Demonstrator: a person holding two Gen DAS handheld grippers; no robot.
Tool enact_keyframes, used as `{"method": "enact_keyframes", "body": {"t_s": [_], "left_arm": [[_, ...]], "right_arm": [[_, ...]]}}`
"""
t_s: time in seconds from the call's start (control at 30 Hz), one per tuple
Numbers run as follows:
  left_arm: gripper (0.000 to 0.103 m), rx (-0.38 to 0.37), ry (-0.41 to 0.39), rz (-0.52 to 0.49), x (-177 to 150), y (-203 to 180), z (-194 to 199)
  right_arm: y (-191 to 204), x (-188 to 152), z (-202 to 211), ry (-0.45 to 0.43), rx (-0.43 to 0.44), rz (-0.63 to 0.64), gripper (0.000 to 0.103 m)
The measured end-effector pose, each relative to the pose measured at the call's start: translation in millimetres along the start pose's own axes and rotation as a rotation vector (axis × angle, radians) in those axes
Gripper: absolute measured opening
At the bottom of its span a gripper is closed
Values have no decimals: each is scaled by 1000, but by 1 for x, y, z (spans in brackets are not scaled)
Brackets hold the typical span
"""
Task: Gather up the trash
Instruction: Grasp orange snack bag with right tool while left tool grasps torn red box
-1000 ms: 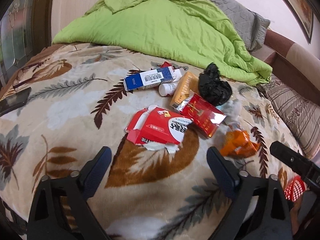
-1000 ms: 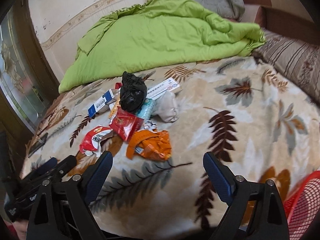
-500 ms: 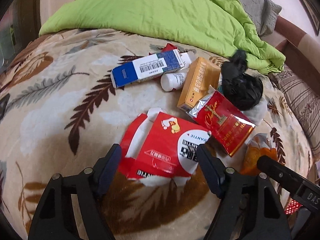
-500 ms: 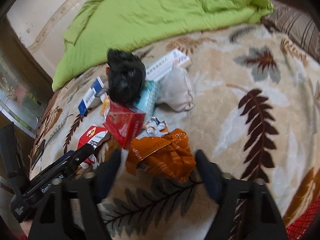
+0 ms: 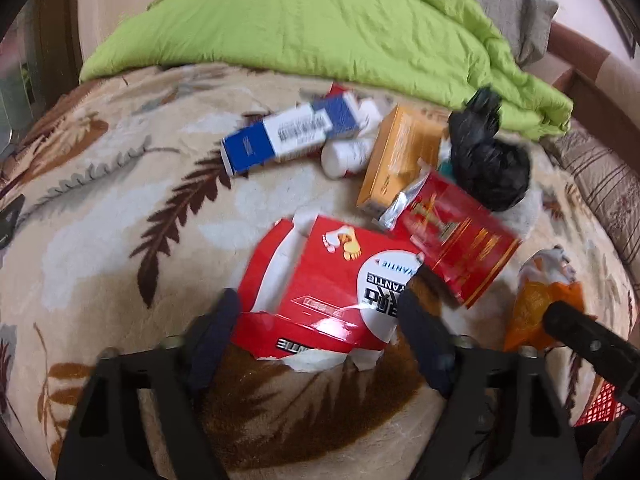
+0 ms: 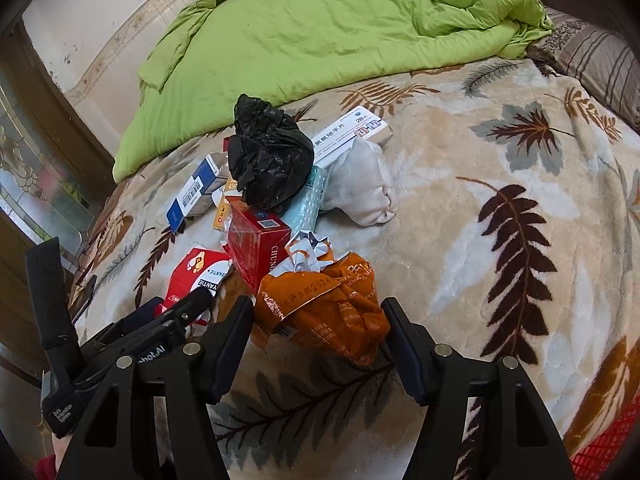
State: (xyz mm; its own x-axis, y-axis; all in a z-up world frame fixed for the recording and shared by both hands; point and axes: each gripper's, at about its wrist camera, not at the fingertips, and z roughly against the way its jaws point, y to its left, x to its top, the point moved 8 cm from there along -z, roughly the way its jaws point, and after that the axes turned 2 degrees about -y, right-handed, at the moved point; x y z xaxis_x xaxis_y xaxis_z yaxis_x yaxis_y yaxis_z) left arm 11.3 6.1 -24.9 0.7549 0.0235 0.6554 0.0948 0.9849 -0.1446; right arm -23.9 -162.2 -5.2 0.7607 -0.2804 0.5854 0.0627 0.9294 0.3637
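A pile of trash lies on the leaf-patterned blanket (image 5: 100, 208). My left gripper (image 5: 320, 320) is open, its fingers either side of the near edge of a torn red and white carton (image 5: 332, 280). My right gripper (image 6: 320, 332) is open around a crumpled orange wrapper (image 6: 324, 304), which also shows in the left wrist view (image 5: 536, 304). Behind lie a red foil pack (image 5: 456, 244), an orange box (image 5: 400, 156), a blue and white box (image 5: 288, 136), a white bottle (image 5: 344, 156), a black plastic bag (image 6: 268, 160), a white sock (image 6: 360, 184) and a white medicine box (image 6: 352, 128).
A green quilt (image 6: 320, 36) is heaped at the back of the bed, with grey and striped pillows (image 6: 600, 60) to the right. A red mesh basket (image 6: 604, 448) stands at the bed's near right edge. A glass-panelled door (image 6: 36, 176) is at the left.
Both grippers have moved forward and down to the trash: the left now straddles the red carton's edge, the right straddles the orange wrapper. Nothing has been picked up.
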Motion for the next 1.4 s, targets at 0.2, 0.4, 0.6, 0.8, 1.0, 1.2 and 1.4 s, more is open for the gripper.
{"method": "enact_keyframes", "body": {"t_s": [0.2, 0.4, 0.6, 0.8, 1.0, 1.2, 1.4], "left_arm": [[31, -85, -11, -13, 2, -12, 5], [13, -231, -48, 12, 6, -24, 22], [13, -297, -69, -79, 3, -54, 30], [12, -277, -48, -53, 5, -49, 20], [2, -273, -88, -69, 6, -45, 30], [2, -280, -229, -106, 15, -49, 63], [2, -259, -230, -148, 12, -54, 63]], "right_arm": [[0, 1, 5, -23, -5, 3, 70], [-1, 3, 9, -37, -5, 3, 70], [-4, 2, 11, -46, -21, 2, 70], [-4, 3, 11, -50, -35, 20, 70], [-5, 3, 12, -55, -32, 22, 70], [3, 4, 21, -93, -36, 77, 70], [13, 3, 27, -125, -37, 134, 70]]}}
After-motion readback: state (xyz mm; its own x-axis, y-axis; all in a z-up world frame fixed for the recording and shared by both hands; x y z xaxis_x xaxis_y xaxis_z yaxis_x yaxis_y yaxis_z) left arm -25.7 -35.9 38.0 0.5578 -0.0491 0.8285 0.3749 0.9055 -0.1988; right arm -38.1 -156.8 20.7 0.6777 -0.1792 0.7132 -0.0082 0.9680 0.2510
